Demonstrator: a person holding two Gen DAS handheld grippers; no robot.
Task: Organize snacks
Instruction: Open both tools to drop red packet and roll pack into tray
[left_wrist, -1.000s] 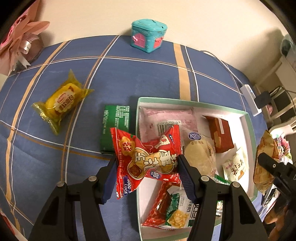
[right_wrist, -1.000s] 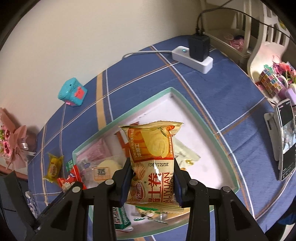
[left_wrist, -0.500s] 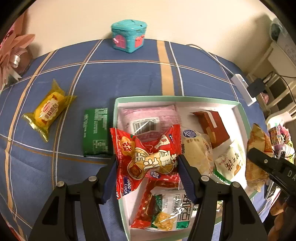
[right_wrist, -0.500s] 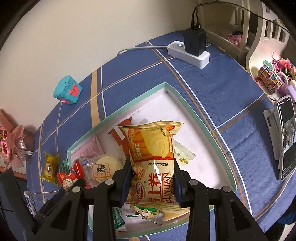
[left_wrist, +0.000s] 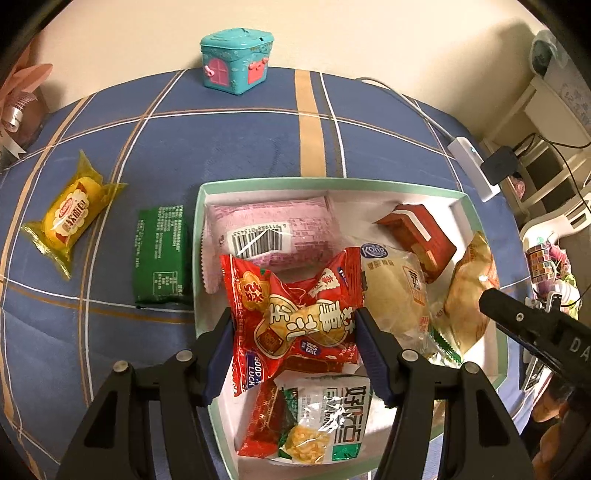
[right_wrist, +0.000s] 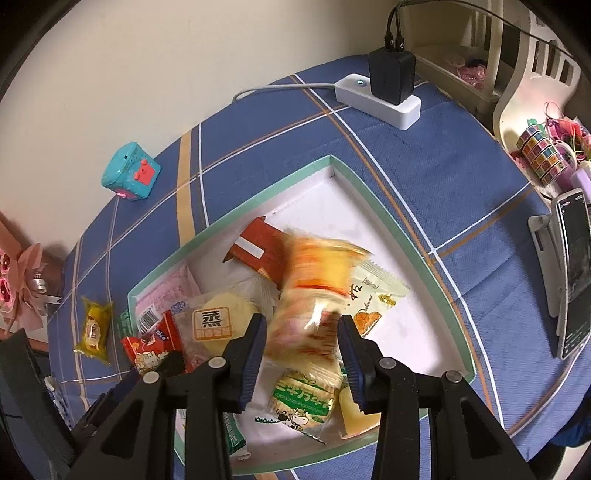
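A white box with a green rim holds several snack packets. My left gripper is shut on a red snack packet over the box's left side; the packet also shows in the right wrist view. My right gripper stands open over the box. The yellow chips bag is blurred between its fingers and dropping loose into the box; it also shows in the left wrist view. A yellow packet and a green packet lie on the blue cloth left of the box.
A teal toy house stands at the table's far edge. A white power strip with a black plug lies far right. A phone on a stand is at the right edge. Pink flowers sit far left.
My right gripper has opened and let go of the yellow chips bag, which is falling into the box. My left gripper has moved further over the box with the red packet.
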